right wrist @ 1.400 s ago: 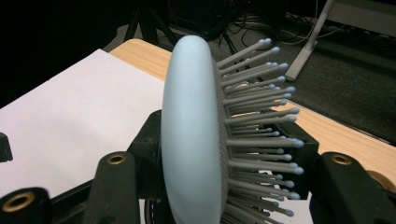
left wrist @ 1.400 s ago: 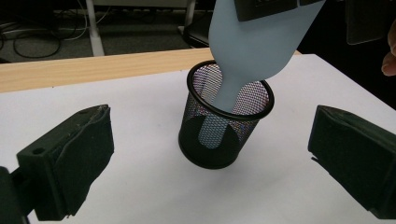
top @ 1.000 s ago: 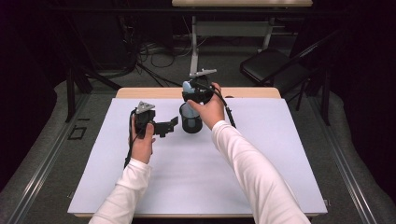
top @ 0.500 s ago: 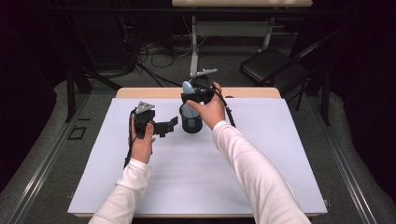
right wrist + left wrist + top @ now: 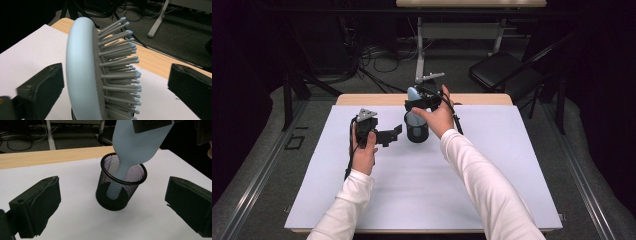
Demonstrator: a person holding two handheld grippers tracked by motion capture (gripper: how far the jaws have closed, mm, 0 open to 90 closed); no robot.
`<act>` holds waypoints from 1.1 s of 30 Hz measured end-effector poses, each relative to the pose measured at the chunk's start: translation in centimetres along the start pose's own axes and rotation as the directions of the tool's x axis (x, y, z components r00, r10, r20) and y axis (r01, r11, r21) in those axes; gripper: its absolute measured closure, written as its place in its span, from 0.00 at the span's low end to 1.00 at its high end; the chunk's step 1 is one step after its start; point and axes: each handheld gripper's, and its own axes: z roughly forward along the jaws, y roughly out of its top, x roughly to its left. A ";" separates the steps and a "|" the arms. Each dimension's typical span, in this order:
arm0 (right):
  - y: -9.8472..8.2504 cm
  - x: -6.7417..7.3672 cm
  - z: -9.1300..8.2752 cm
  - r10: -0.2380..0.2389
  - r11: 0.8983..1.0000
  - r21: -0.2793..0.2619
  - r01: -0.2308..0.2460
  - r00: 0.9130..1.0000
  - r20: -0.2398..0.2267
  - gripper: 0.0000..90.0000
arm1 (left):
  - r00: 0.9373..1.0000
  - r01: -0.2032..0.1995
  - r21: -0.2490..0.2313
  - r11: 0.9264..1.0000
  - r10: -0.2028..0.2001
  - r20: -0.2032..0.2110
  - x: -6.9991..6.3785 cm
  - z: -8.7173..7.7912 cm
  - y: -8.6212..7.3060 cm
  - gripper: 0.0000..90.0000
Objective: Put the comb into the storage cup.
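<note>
Table: a white-covered table [image 5: 492, 190] is seen from above, with a wooden edge at the far side; all the work is set toward its far middle.
Cup: a black mesh cup [image 5: 120, 185] stands upright on the white cover, just beside the left gripper and apart from it.
Brush: a pale blue hairbrush [image 5: 85, 75] is stood handle-down in the cup, its handle visible through the mesh and near the bottom, its head leaning above the rim, bristles turned to one side.
Right gripper: the right gripper [image 5: 424, 102] is held over the cup; in its own view the jaws stand wide on either side of the brush head, neither one seen touching it, so nothing is gripped.
Left gripper: the left gripper [image 5: 393, 135] is rested on the table, aimed at the cup, jaws spread wide and empty.
Step in hand: judged to be the letting-go of the brush into the cup.
How it is done well: the right gripper is best lifted straight up, jaws kept wide, so that the bristles are not caught and the head is not dragged sideways.
Risk: the cup looks light and the brush top-heavy; a snag could tip both, so the left gripper is well placed for steadying the cup if needed.
</note>
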 end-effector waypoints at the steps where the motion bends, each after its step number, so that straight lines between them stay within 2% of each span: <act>1: 0.0 0.0 0.0 0.003 1.000 0.000 -0.003 1.000 0.000 0.00 | 1.000 0.000 0.000 1.000 0.000 0.001 0.0 0.0 0.0 0.01; 23: 0.6 0.1 -1.2 -0.005 1.000 -0.031 0.005 1.000 -0.012 0.00 | 1.000 -0.006 0.005 1.000 0.006 0.005 -0.2 0.1 0.0 0.01; 33: 0.7 0.2 -2.0 -0.022 1.000 -0.003 0.022 0.999 -0.027 0.00 | 1.000 -0.001 0.004 1.000 0.001 0.004 0.0 0.0 0.0 0.01</act>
